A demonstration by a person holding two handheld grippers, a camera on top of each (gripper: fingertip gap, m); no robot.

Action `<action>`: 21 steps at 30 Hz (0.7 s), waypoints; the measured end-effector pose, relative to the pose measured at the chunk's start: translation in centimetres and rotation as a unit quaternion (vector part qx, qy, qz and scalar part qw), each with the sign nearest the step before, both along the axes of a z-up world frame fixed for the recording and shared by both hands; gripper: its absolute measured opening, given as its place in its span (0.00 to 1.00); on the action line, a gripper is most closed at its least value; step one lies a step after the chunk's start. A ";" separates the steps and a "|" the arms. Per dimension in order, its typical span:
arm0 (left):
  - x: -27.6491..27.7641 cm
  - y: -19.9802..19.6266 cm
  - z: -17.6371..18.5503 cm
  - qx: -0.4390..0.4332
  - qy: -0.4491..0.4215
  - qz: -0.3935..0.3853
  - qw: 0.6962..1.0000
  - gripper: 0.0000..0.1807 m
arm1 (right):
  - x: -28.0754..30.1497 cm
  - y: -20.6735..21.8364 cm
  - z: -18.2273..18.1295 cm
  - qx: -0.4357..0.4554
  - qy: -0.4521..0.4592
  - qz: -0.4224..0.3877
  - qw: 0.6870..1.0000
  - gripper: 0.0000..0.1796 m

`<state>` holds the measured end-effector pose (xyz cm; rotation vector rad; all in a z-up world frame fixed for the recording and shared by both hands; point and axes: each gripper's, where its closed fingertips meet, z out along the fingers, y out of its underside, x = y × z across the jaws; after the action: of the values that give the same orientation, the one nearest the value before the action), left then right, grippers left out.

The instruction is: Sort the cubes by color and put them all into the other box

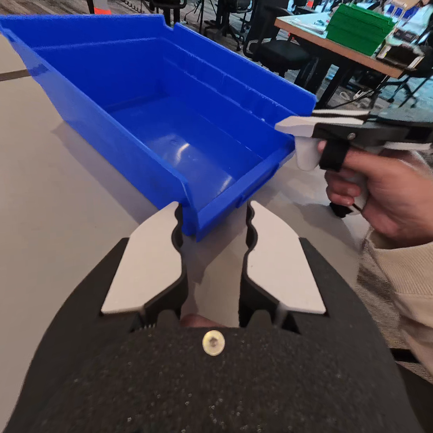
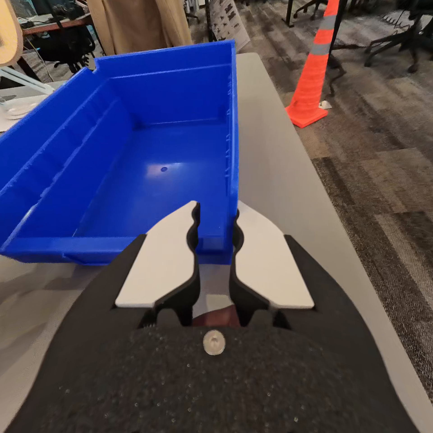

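An empty blue box point(image 1: 98, 77) stands on the grey table point(image 1: 46, 210); no cubes are in view. My left gripper point(image 1: 213, 205) is open, and the box's near corner sits between its fingers. My right gripper point(image 2: 216, 207) is open astride the right side wall of the box point(image 2: 164, 61) at the near corner, one finger inside and one outside against the wall. It also shows in the left wrist view point(image 1: 302, 121), at the box's right rim, held by a hand point(image 1: 386, 194).
The table point(image 2: 269, 164) ends just right of the box, with carpet floor and an orange cone point(image 2: 311, 82) beyond. Another table with a green bin point(image 1: 358, 28) and office chairs stand behind. A beige sleeve point(image 1: 398, 293) is at the right.
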<state>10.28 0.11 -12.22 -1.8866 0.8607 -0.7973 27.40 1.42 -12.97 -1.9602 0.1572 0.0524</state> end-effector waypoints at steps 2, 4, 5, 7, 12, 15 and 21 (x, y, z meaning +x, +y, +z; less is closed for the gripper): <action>-0.3 0.5 0.0 0.023 0.012 0.007 1.000 0.24 | -0.2 0.3 0.0 0.004 0.014 0.015 1.000 0.15; -0.7 0.4 0.0 0.011 0.015 -0.002 1.000 0.28 | -0.2 0.4 -0.1 0.002 0.023 0.023 0.999 0.17; -1.2 0.2 0.1 -0.002 0.017 -0.008 1.000 0.29 | 0.4 0.1 -0.1 -0.003 0.012 0.009 1.000 0.20; -3.4 -0.6 0.6 -0.007 0.022 -0.017 1.000 0.30 | 1.4 -1.2 1.0 0.002 -0.022 -0.026 0.999 0.22; -14.7 -1.5 2.4 0.051 0.040 0.042 0.997 0.29 | -6.0 -5.4 6.1 0.063 -0.045 0.026 0.997 0.19; -23.0 -1.4 2.9 0.063 0.036 0.127 0.989 0.29 | -18.6 -6.6 5.2 0.003 0.036 0.242 0.970 0.16; -37.0 -2.1 0.7 0.083 0.030 0.283 0.955 0.27 | -33.3 -4.4 0.5 -0.071 0.021 0.386 0.920 0.26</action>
<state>-26.72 -1.95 -11.52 -1.8751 0.3670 -0.3048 -5.89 -2.94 -12.50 -2.0536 -0.6108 0.6126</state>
